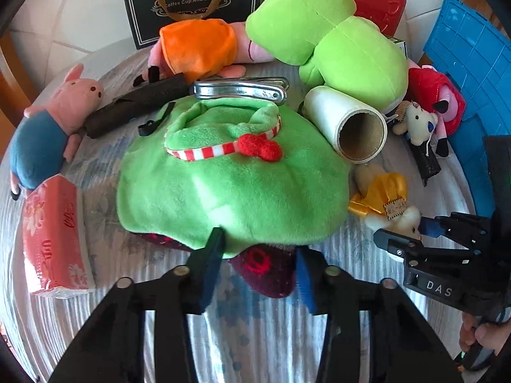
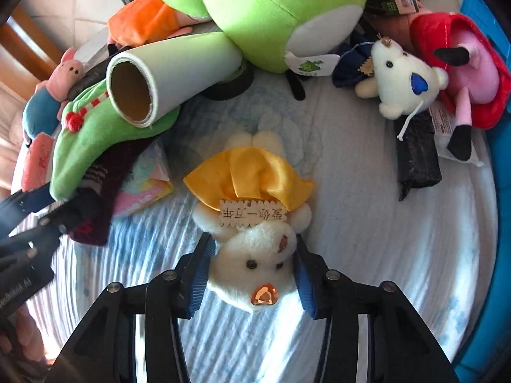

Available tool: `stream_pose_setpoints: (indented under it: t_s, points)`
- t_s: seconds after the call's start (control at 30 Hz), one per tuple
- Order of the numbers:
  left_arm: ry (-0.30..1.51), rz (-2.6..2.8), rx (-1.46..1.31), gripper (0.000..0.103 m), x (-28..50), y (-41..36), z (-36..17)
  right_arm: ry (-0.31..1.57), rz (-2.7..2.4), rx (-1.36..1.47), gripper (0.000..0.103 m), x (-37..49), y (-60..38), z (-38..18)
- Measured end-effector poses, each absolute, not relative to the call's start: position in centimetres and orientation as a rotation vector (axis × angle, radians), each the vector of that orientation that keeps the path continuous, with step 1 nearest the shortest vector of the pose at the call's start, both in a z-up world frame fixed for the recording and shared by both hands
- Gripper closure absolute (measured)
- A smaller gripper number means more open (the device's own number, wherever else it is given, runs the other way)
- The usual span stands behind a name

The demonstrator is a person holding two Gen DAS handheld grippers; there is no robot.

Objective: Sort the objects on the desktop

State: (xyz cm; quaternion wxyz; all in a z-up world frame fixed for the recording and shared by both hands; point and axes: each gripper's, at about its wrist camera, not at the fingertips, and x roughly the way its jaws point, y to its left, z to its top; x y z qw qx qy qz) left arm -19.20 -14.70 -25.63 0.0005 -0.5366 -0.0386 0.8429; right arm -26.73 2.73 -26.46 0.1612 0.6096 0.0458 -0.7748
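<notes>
Left hand-held gripper [image 1: 258,268] — clamped on dark red knit [image 1: 265,271] beneath green plush hat [image 1: 230,191]; right hand-held gripper [image 2: 252,271] — clamped on white bear [image 2: 252,255].

Counting what lies before my grippers. Pink plush pigs, three: one in a blue shirt [image 1: 41,140], one in an orange dress [image 1: 198,48], one in a red dress [image 1: 437,95]. Small white plush bears, two: one with a yellow satin bow [image 2: 252,242], one with a blue heart nose [image 2: 402,83]. One large lime-green plush frog [image 1: 335,38]. One white paper roll on a cardboard core [image 1: 348,121]. One red tissue pack [image 1: 54,236].
</notes>
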Motion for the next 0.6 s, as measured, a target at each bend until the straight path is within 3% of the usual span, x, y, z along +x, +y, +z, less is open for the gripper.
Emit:
stream_pose_setpoints:
  t_s: [0.2, 0.6]
  points:
    - [-0.120, 2.713, -1.748, 0.086, -16.0, -18.0, -25.4, 0.149, -2.213, 1.678, 0.059, -25.0, 2.6, -24.9]
    - [-0.181, 2.974, -1.968, 0.086, -8.2, -27.9, -25.7, 0.173, -2.234, 1.643, 0.060, -20.9, 3.4, -23.5]
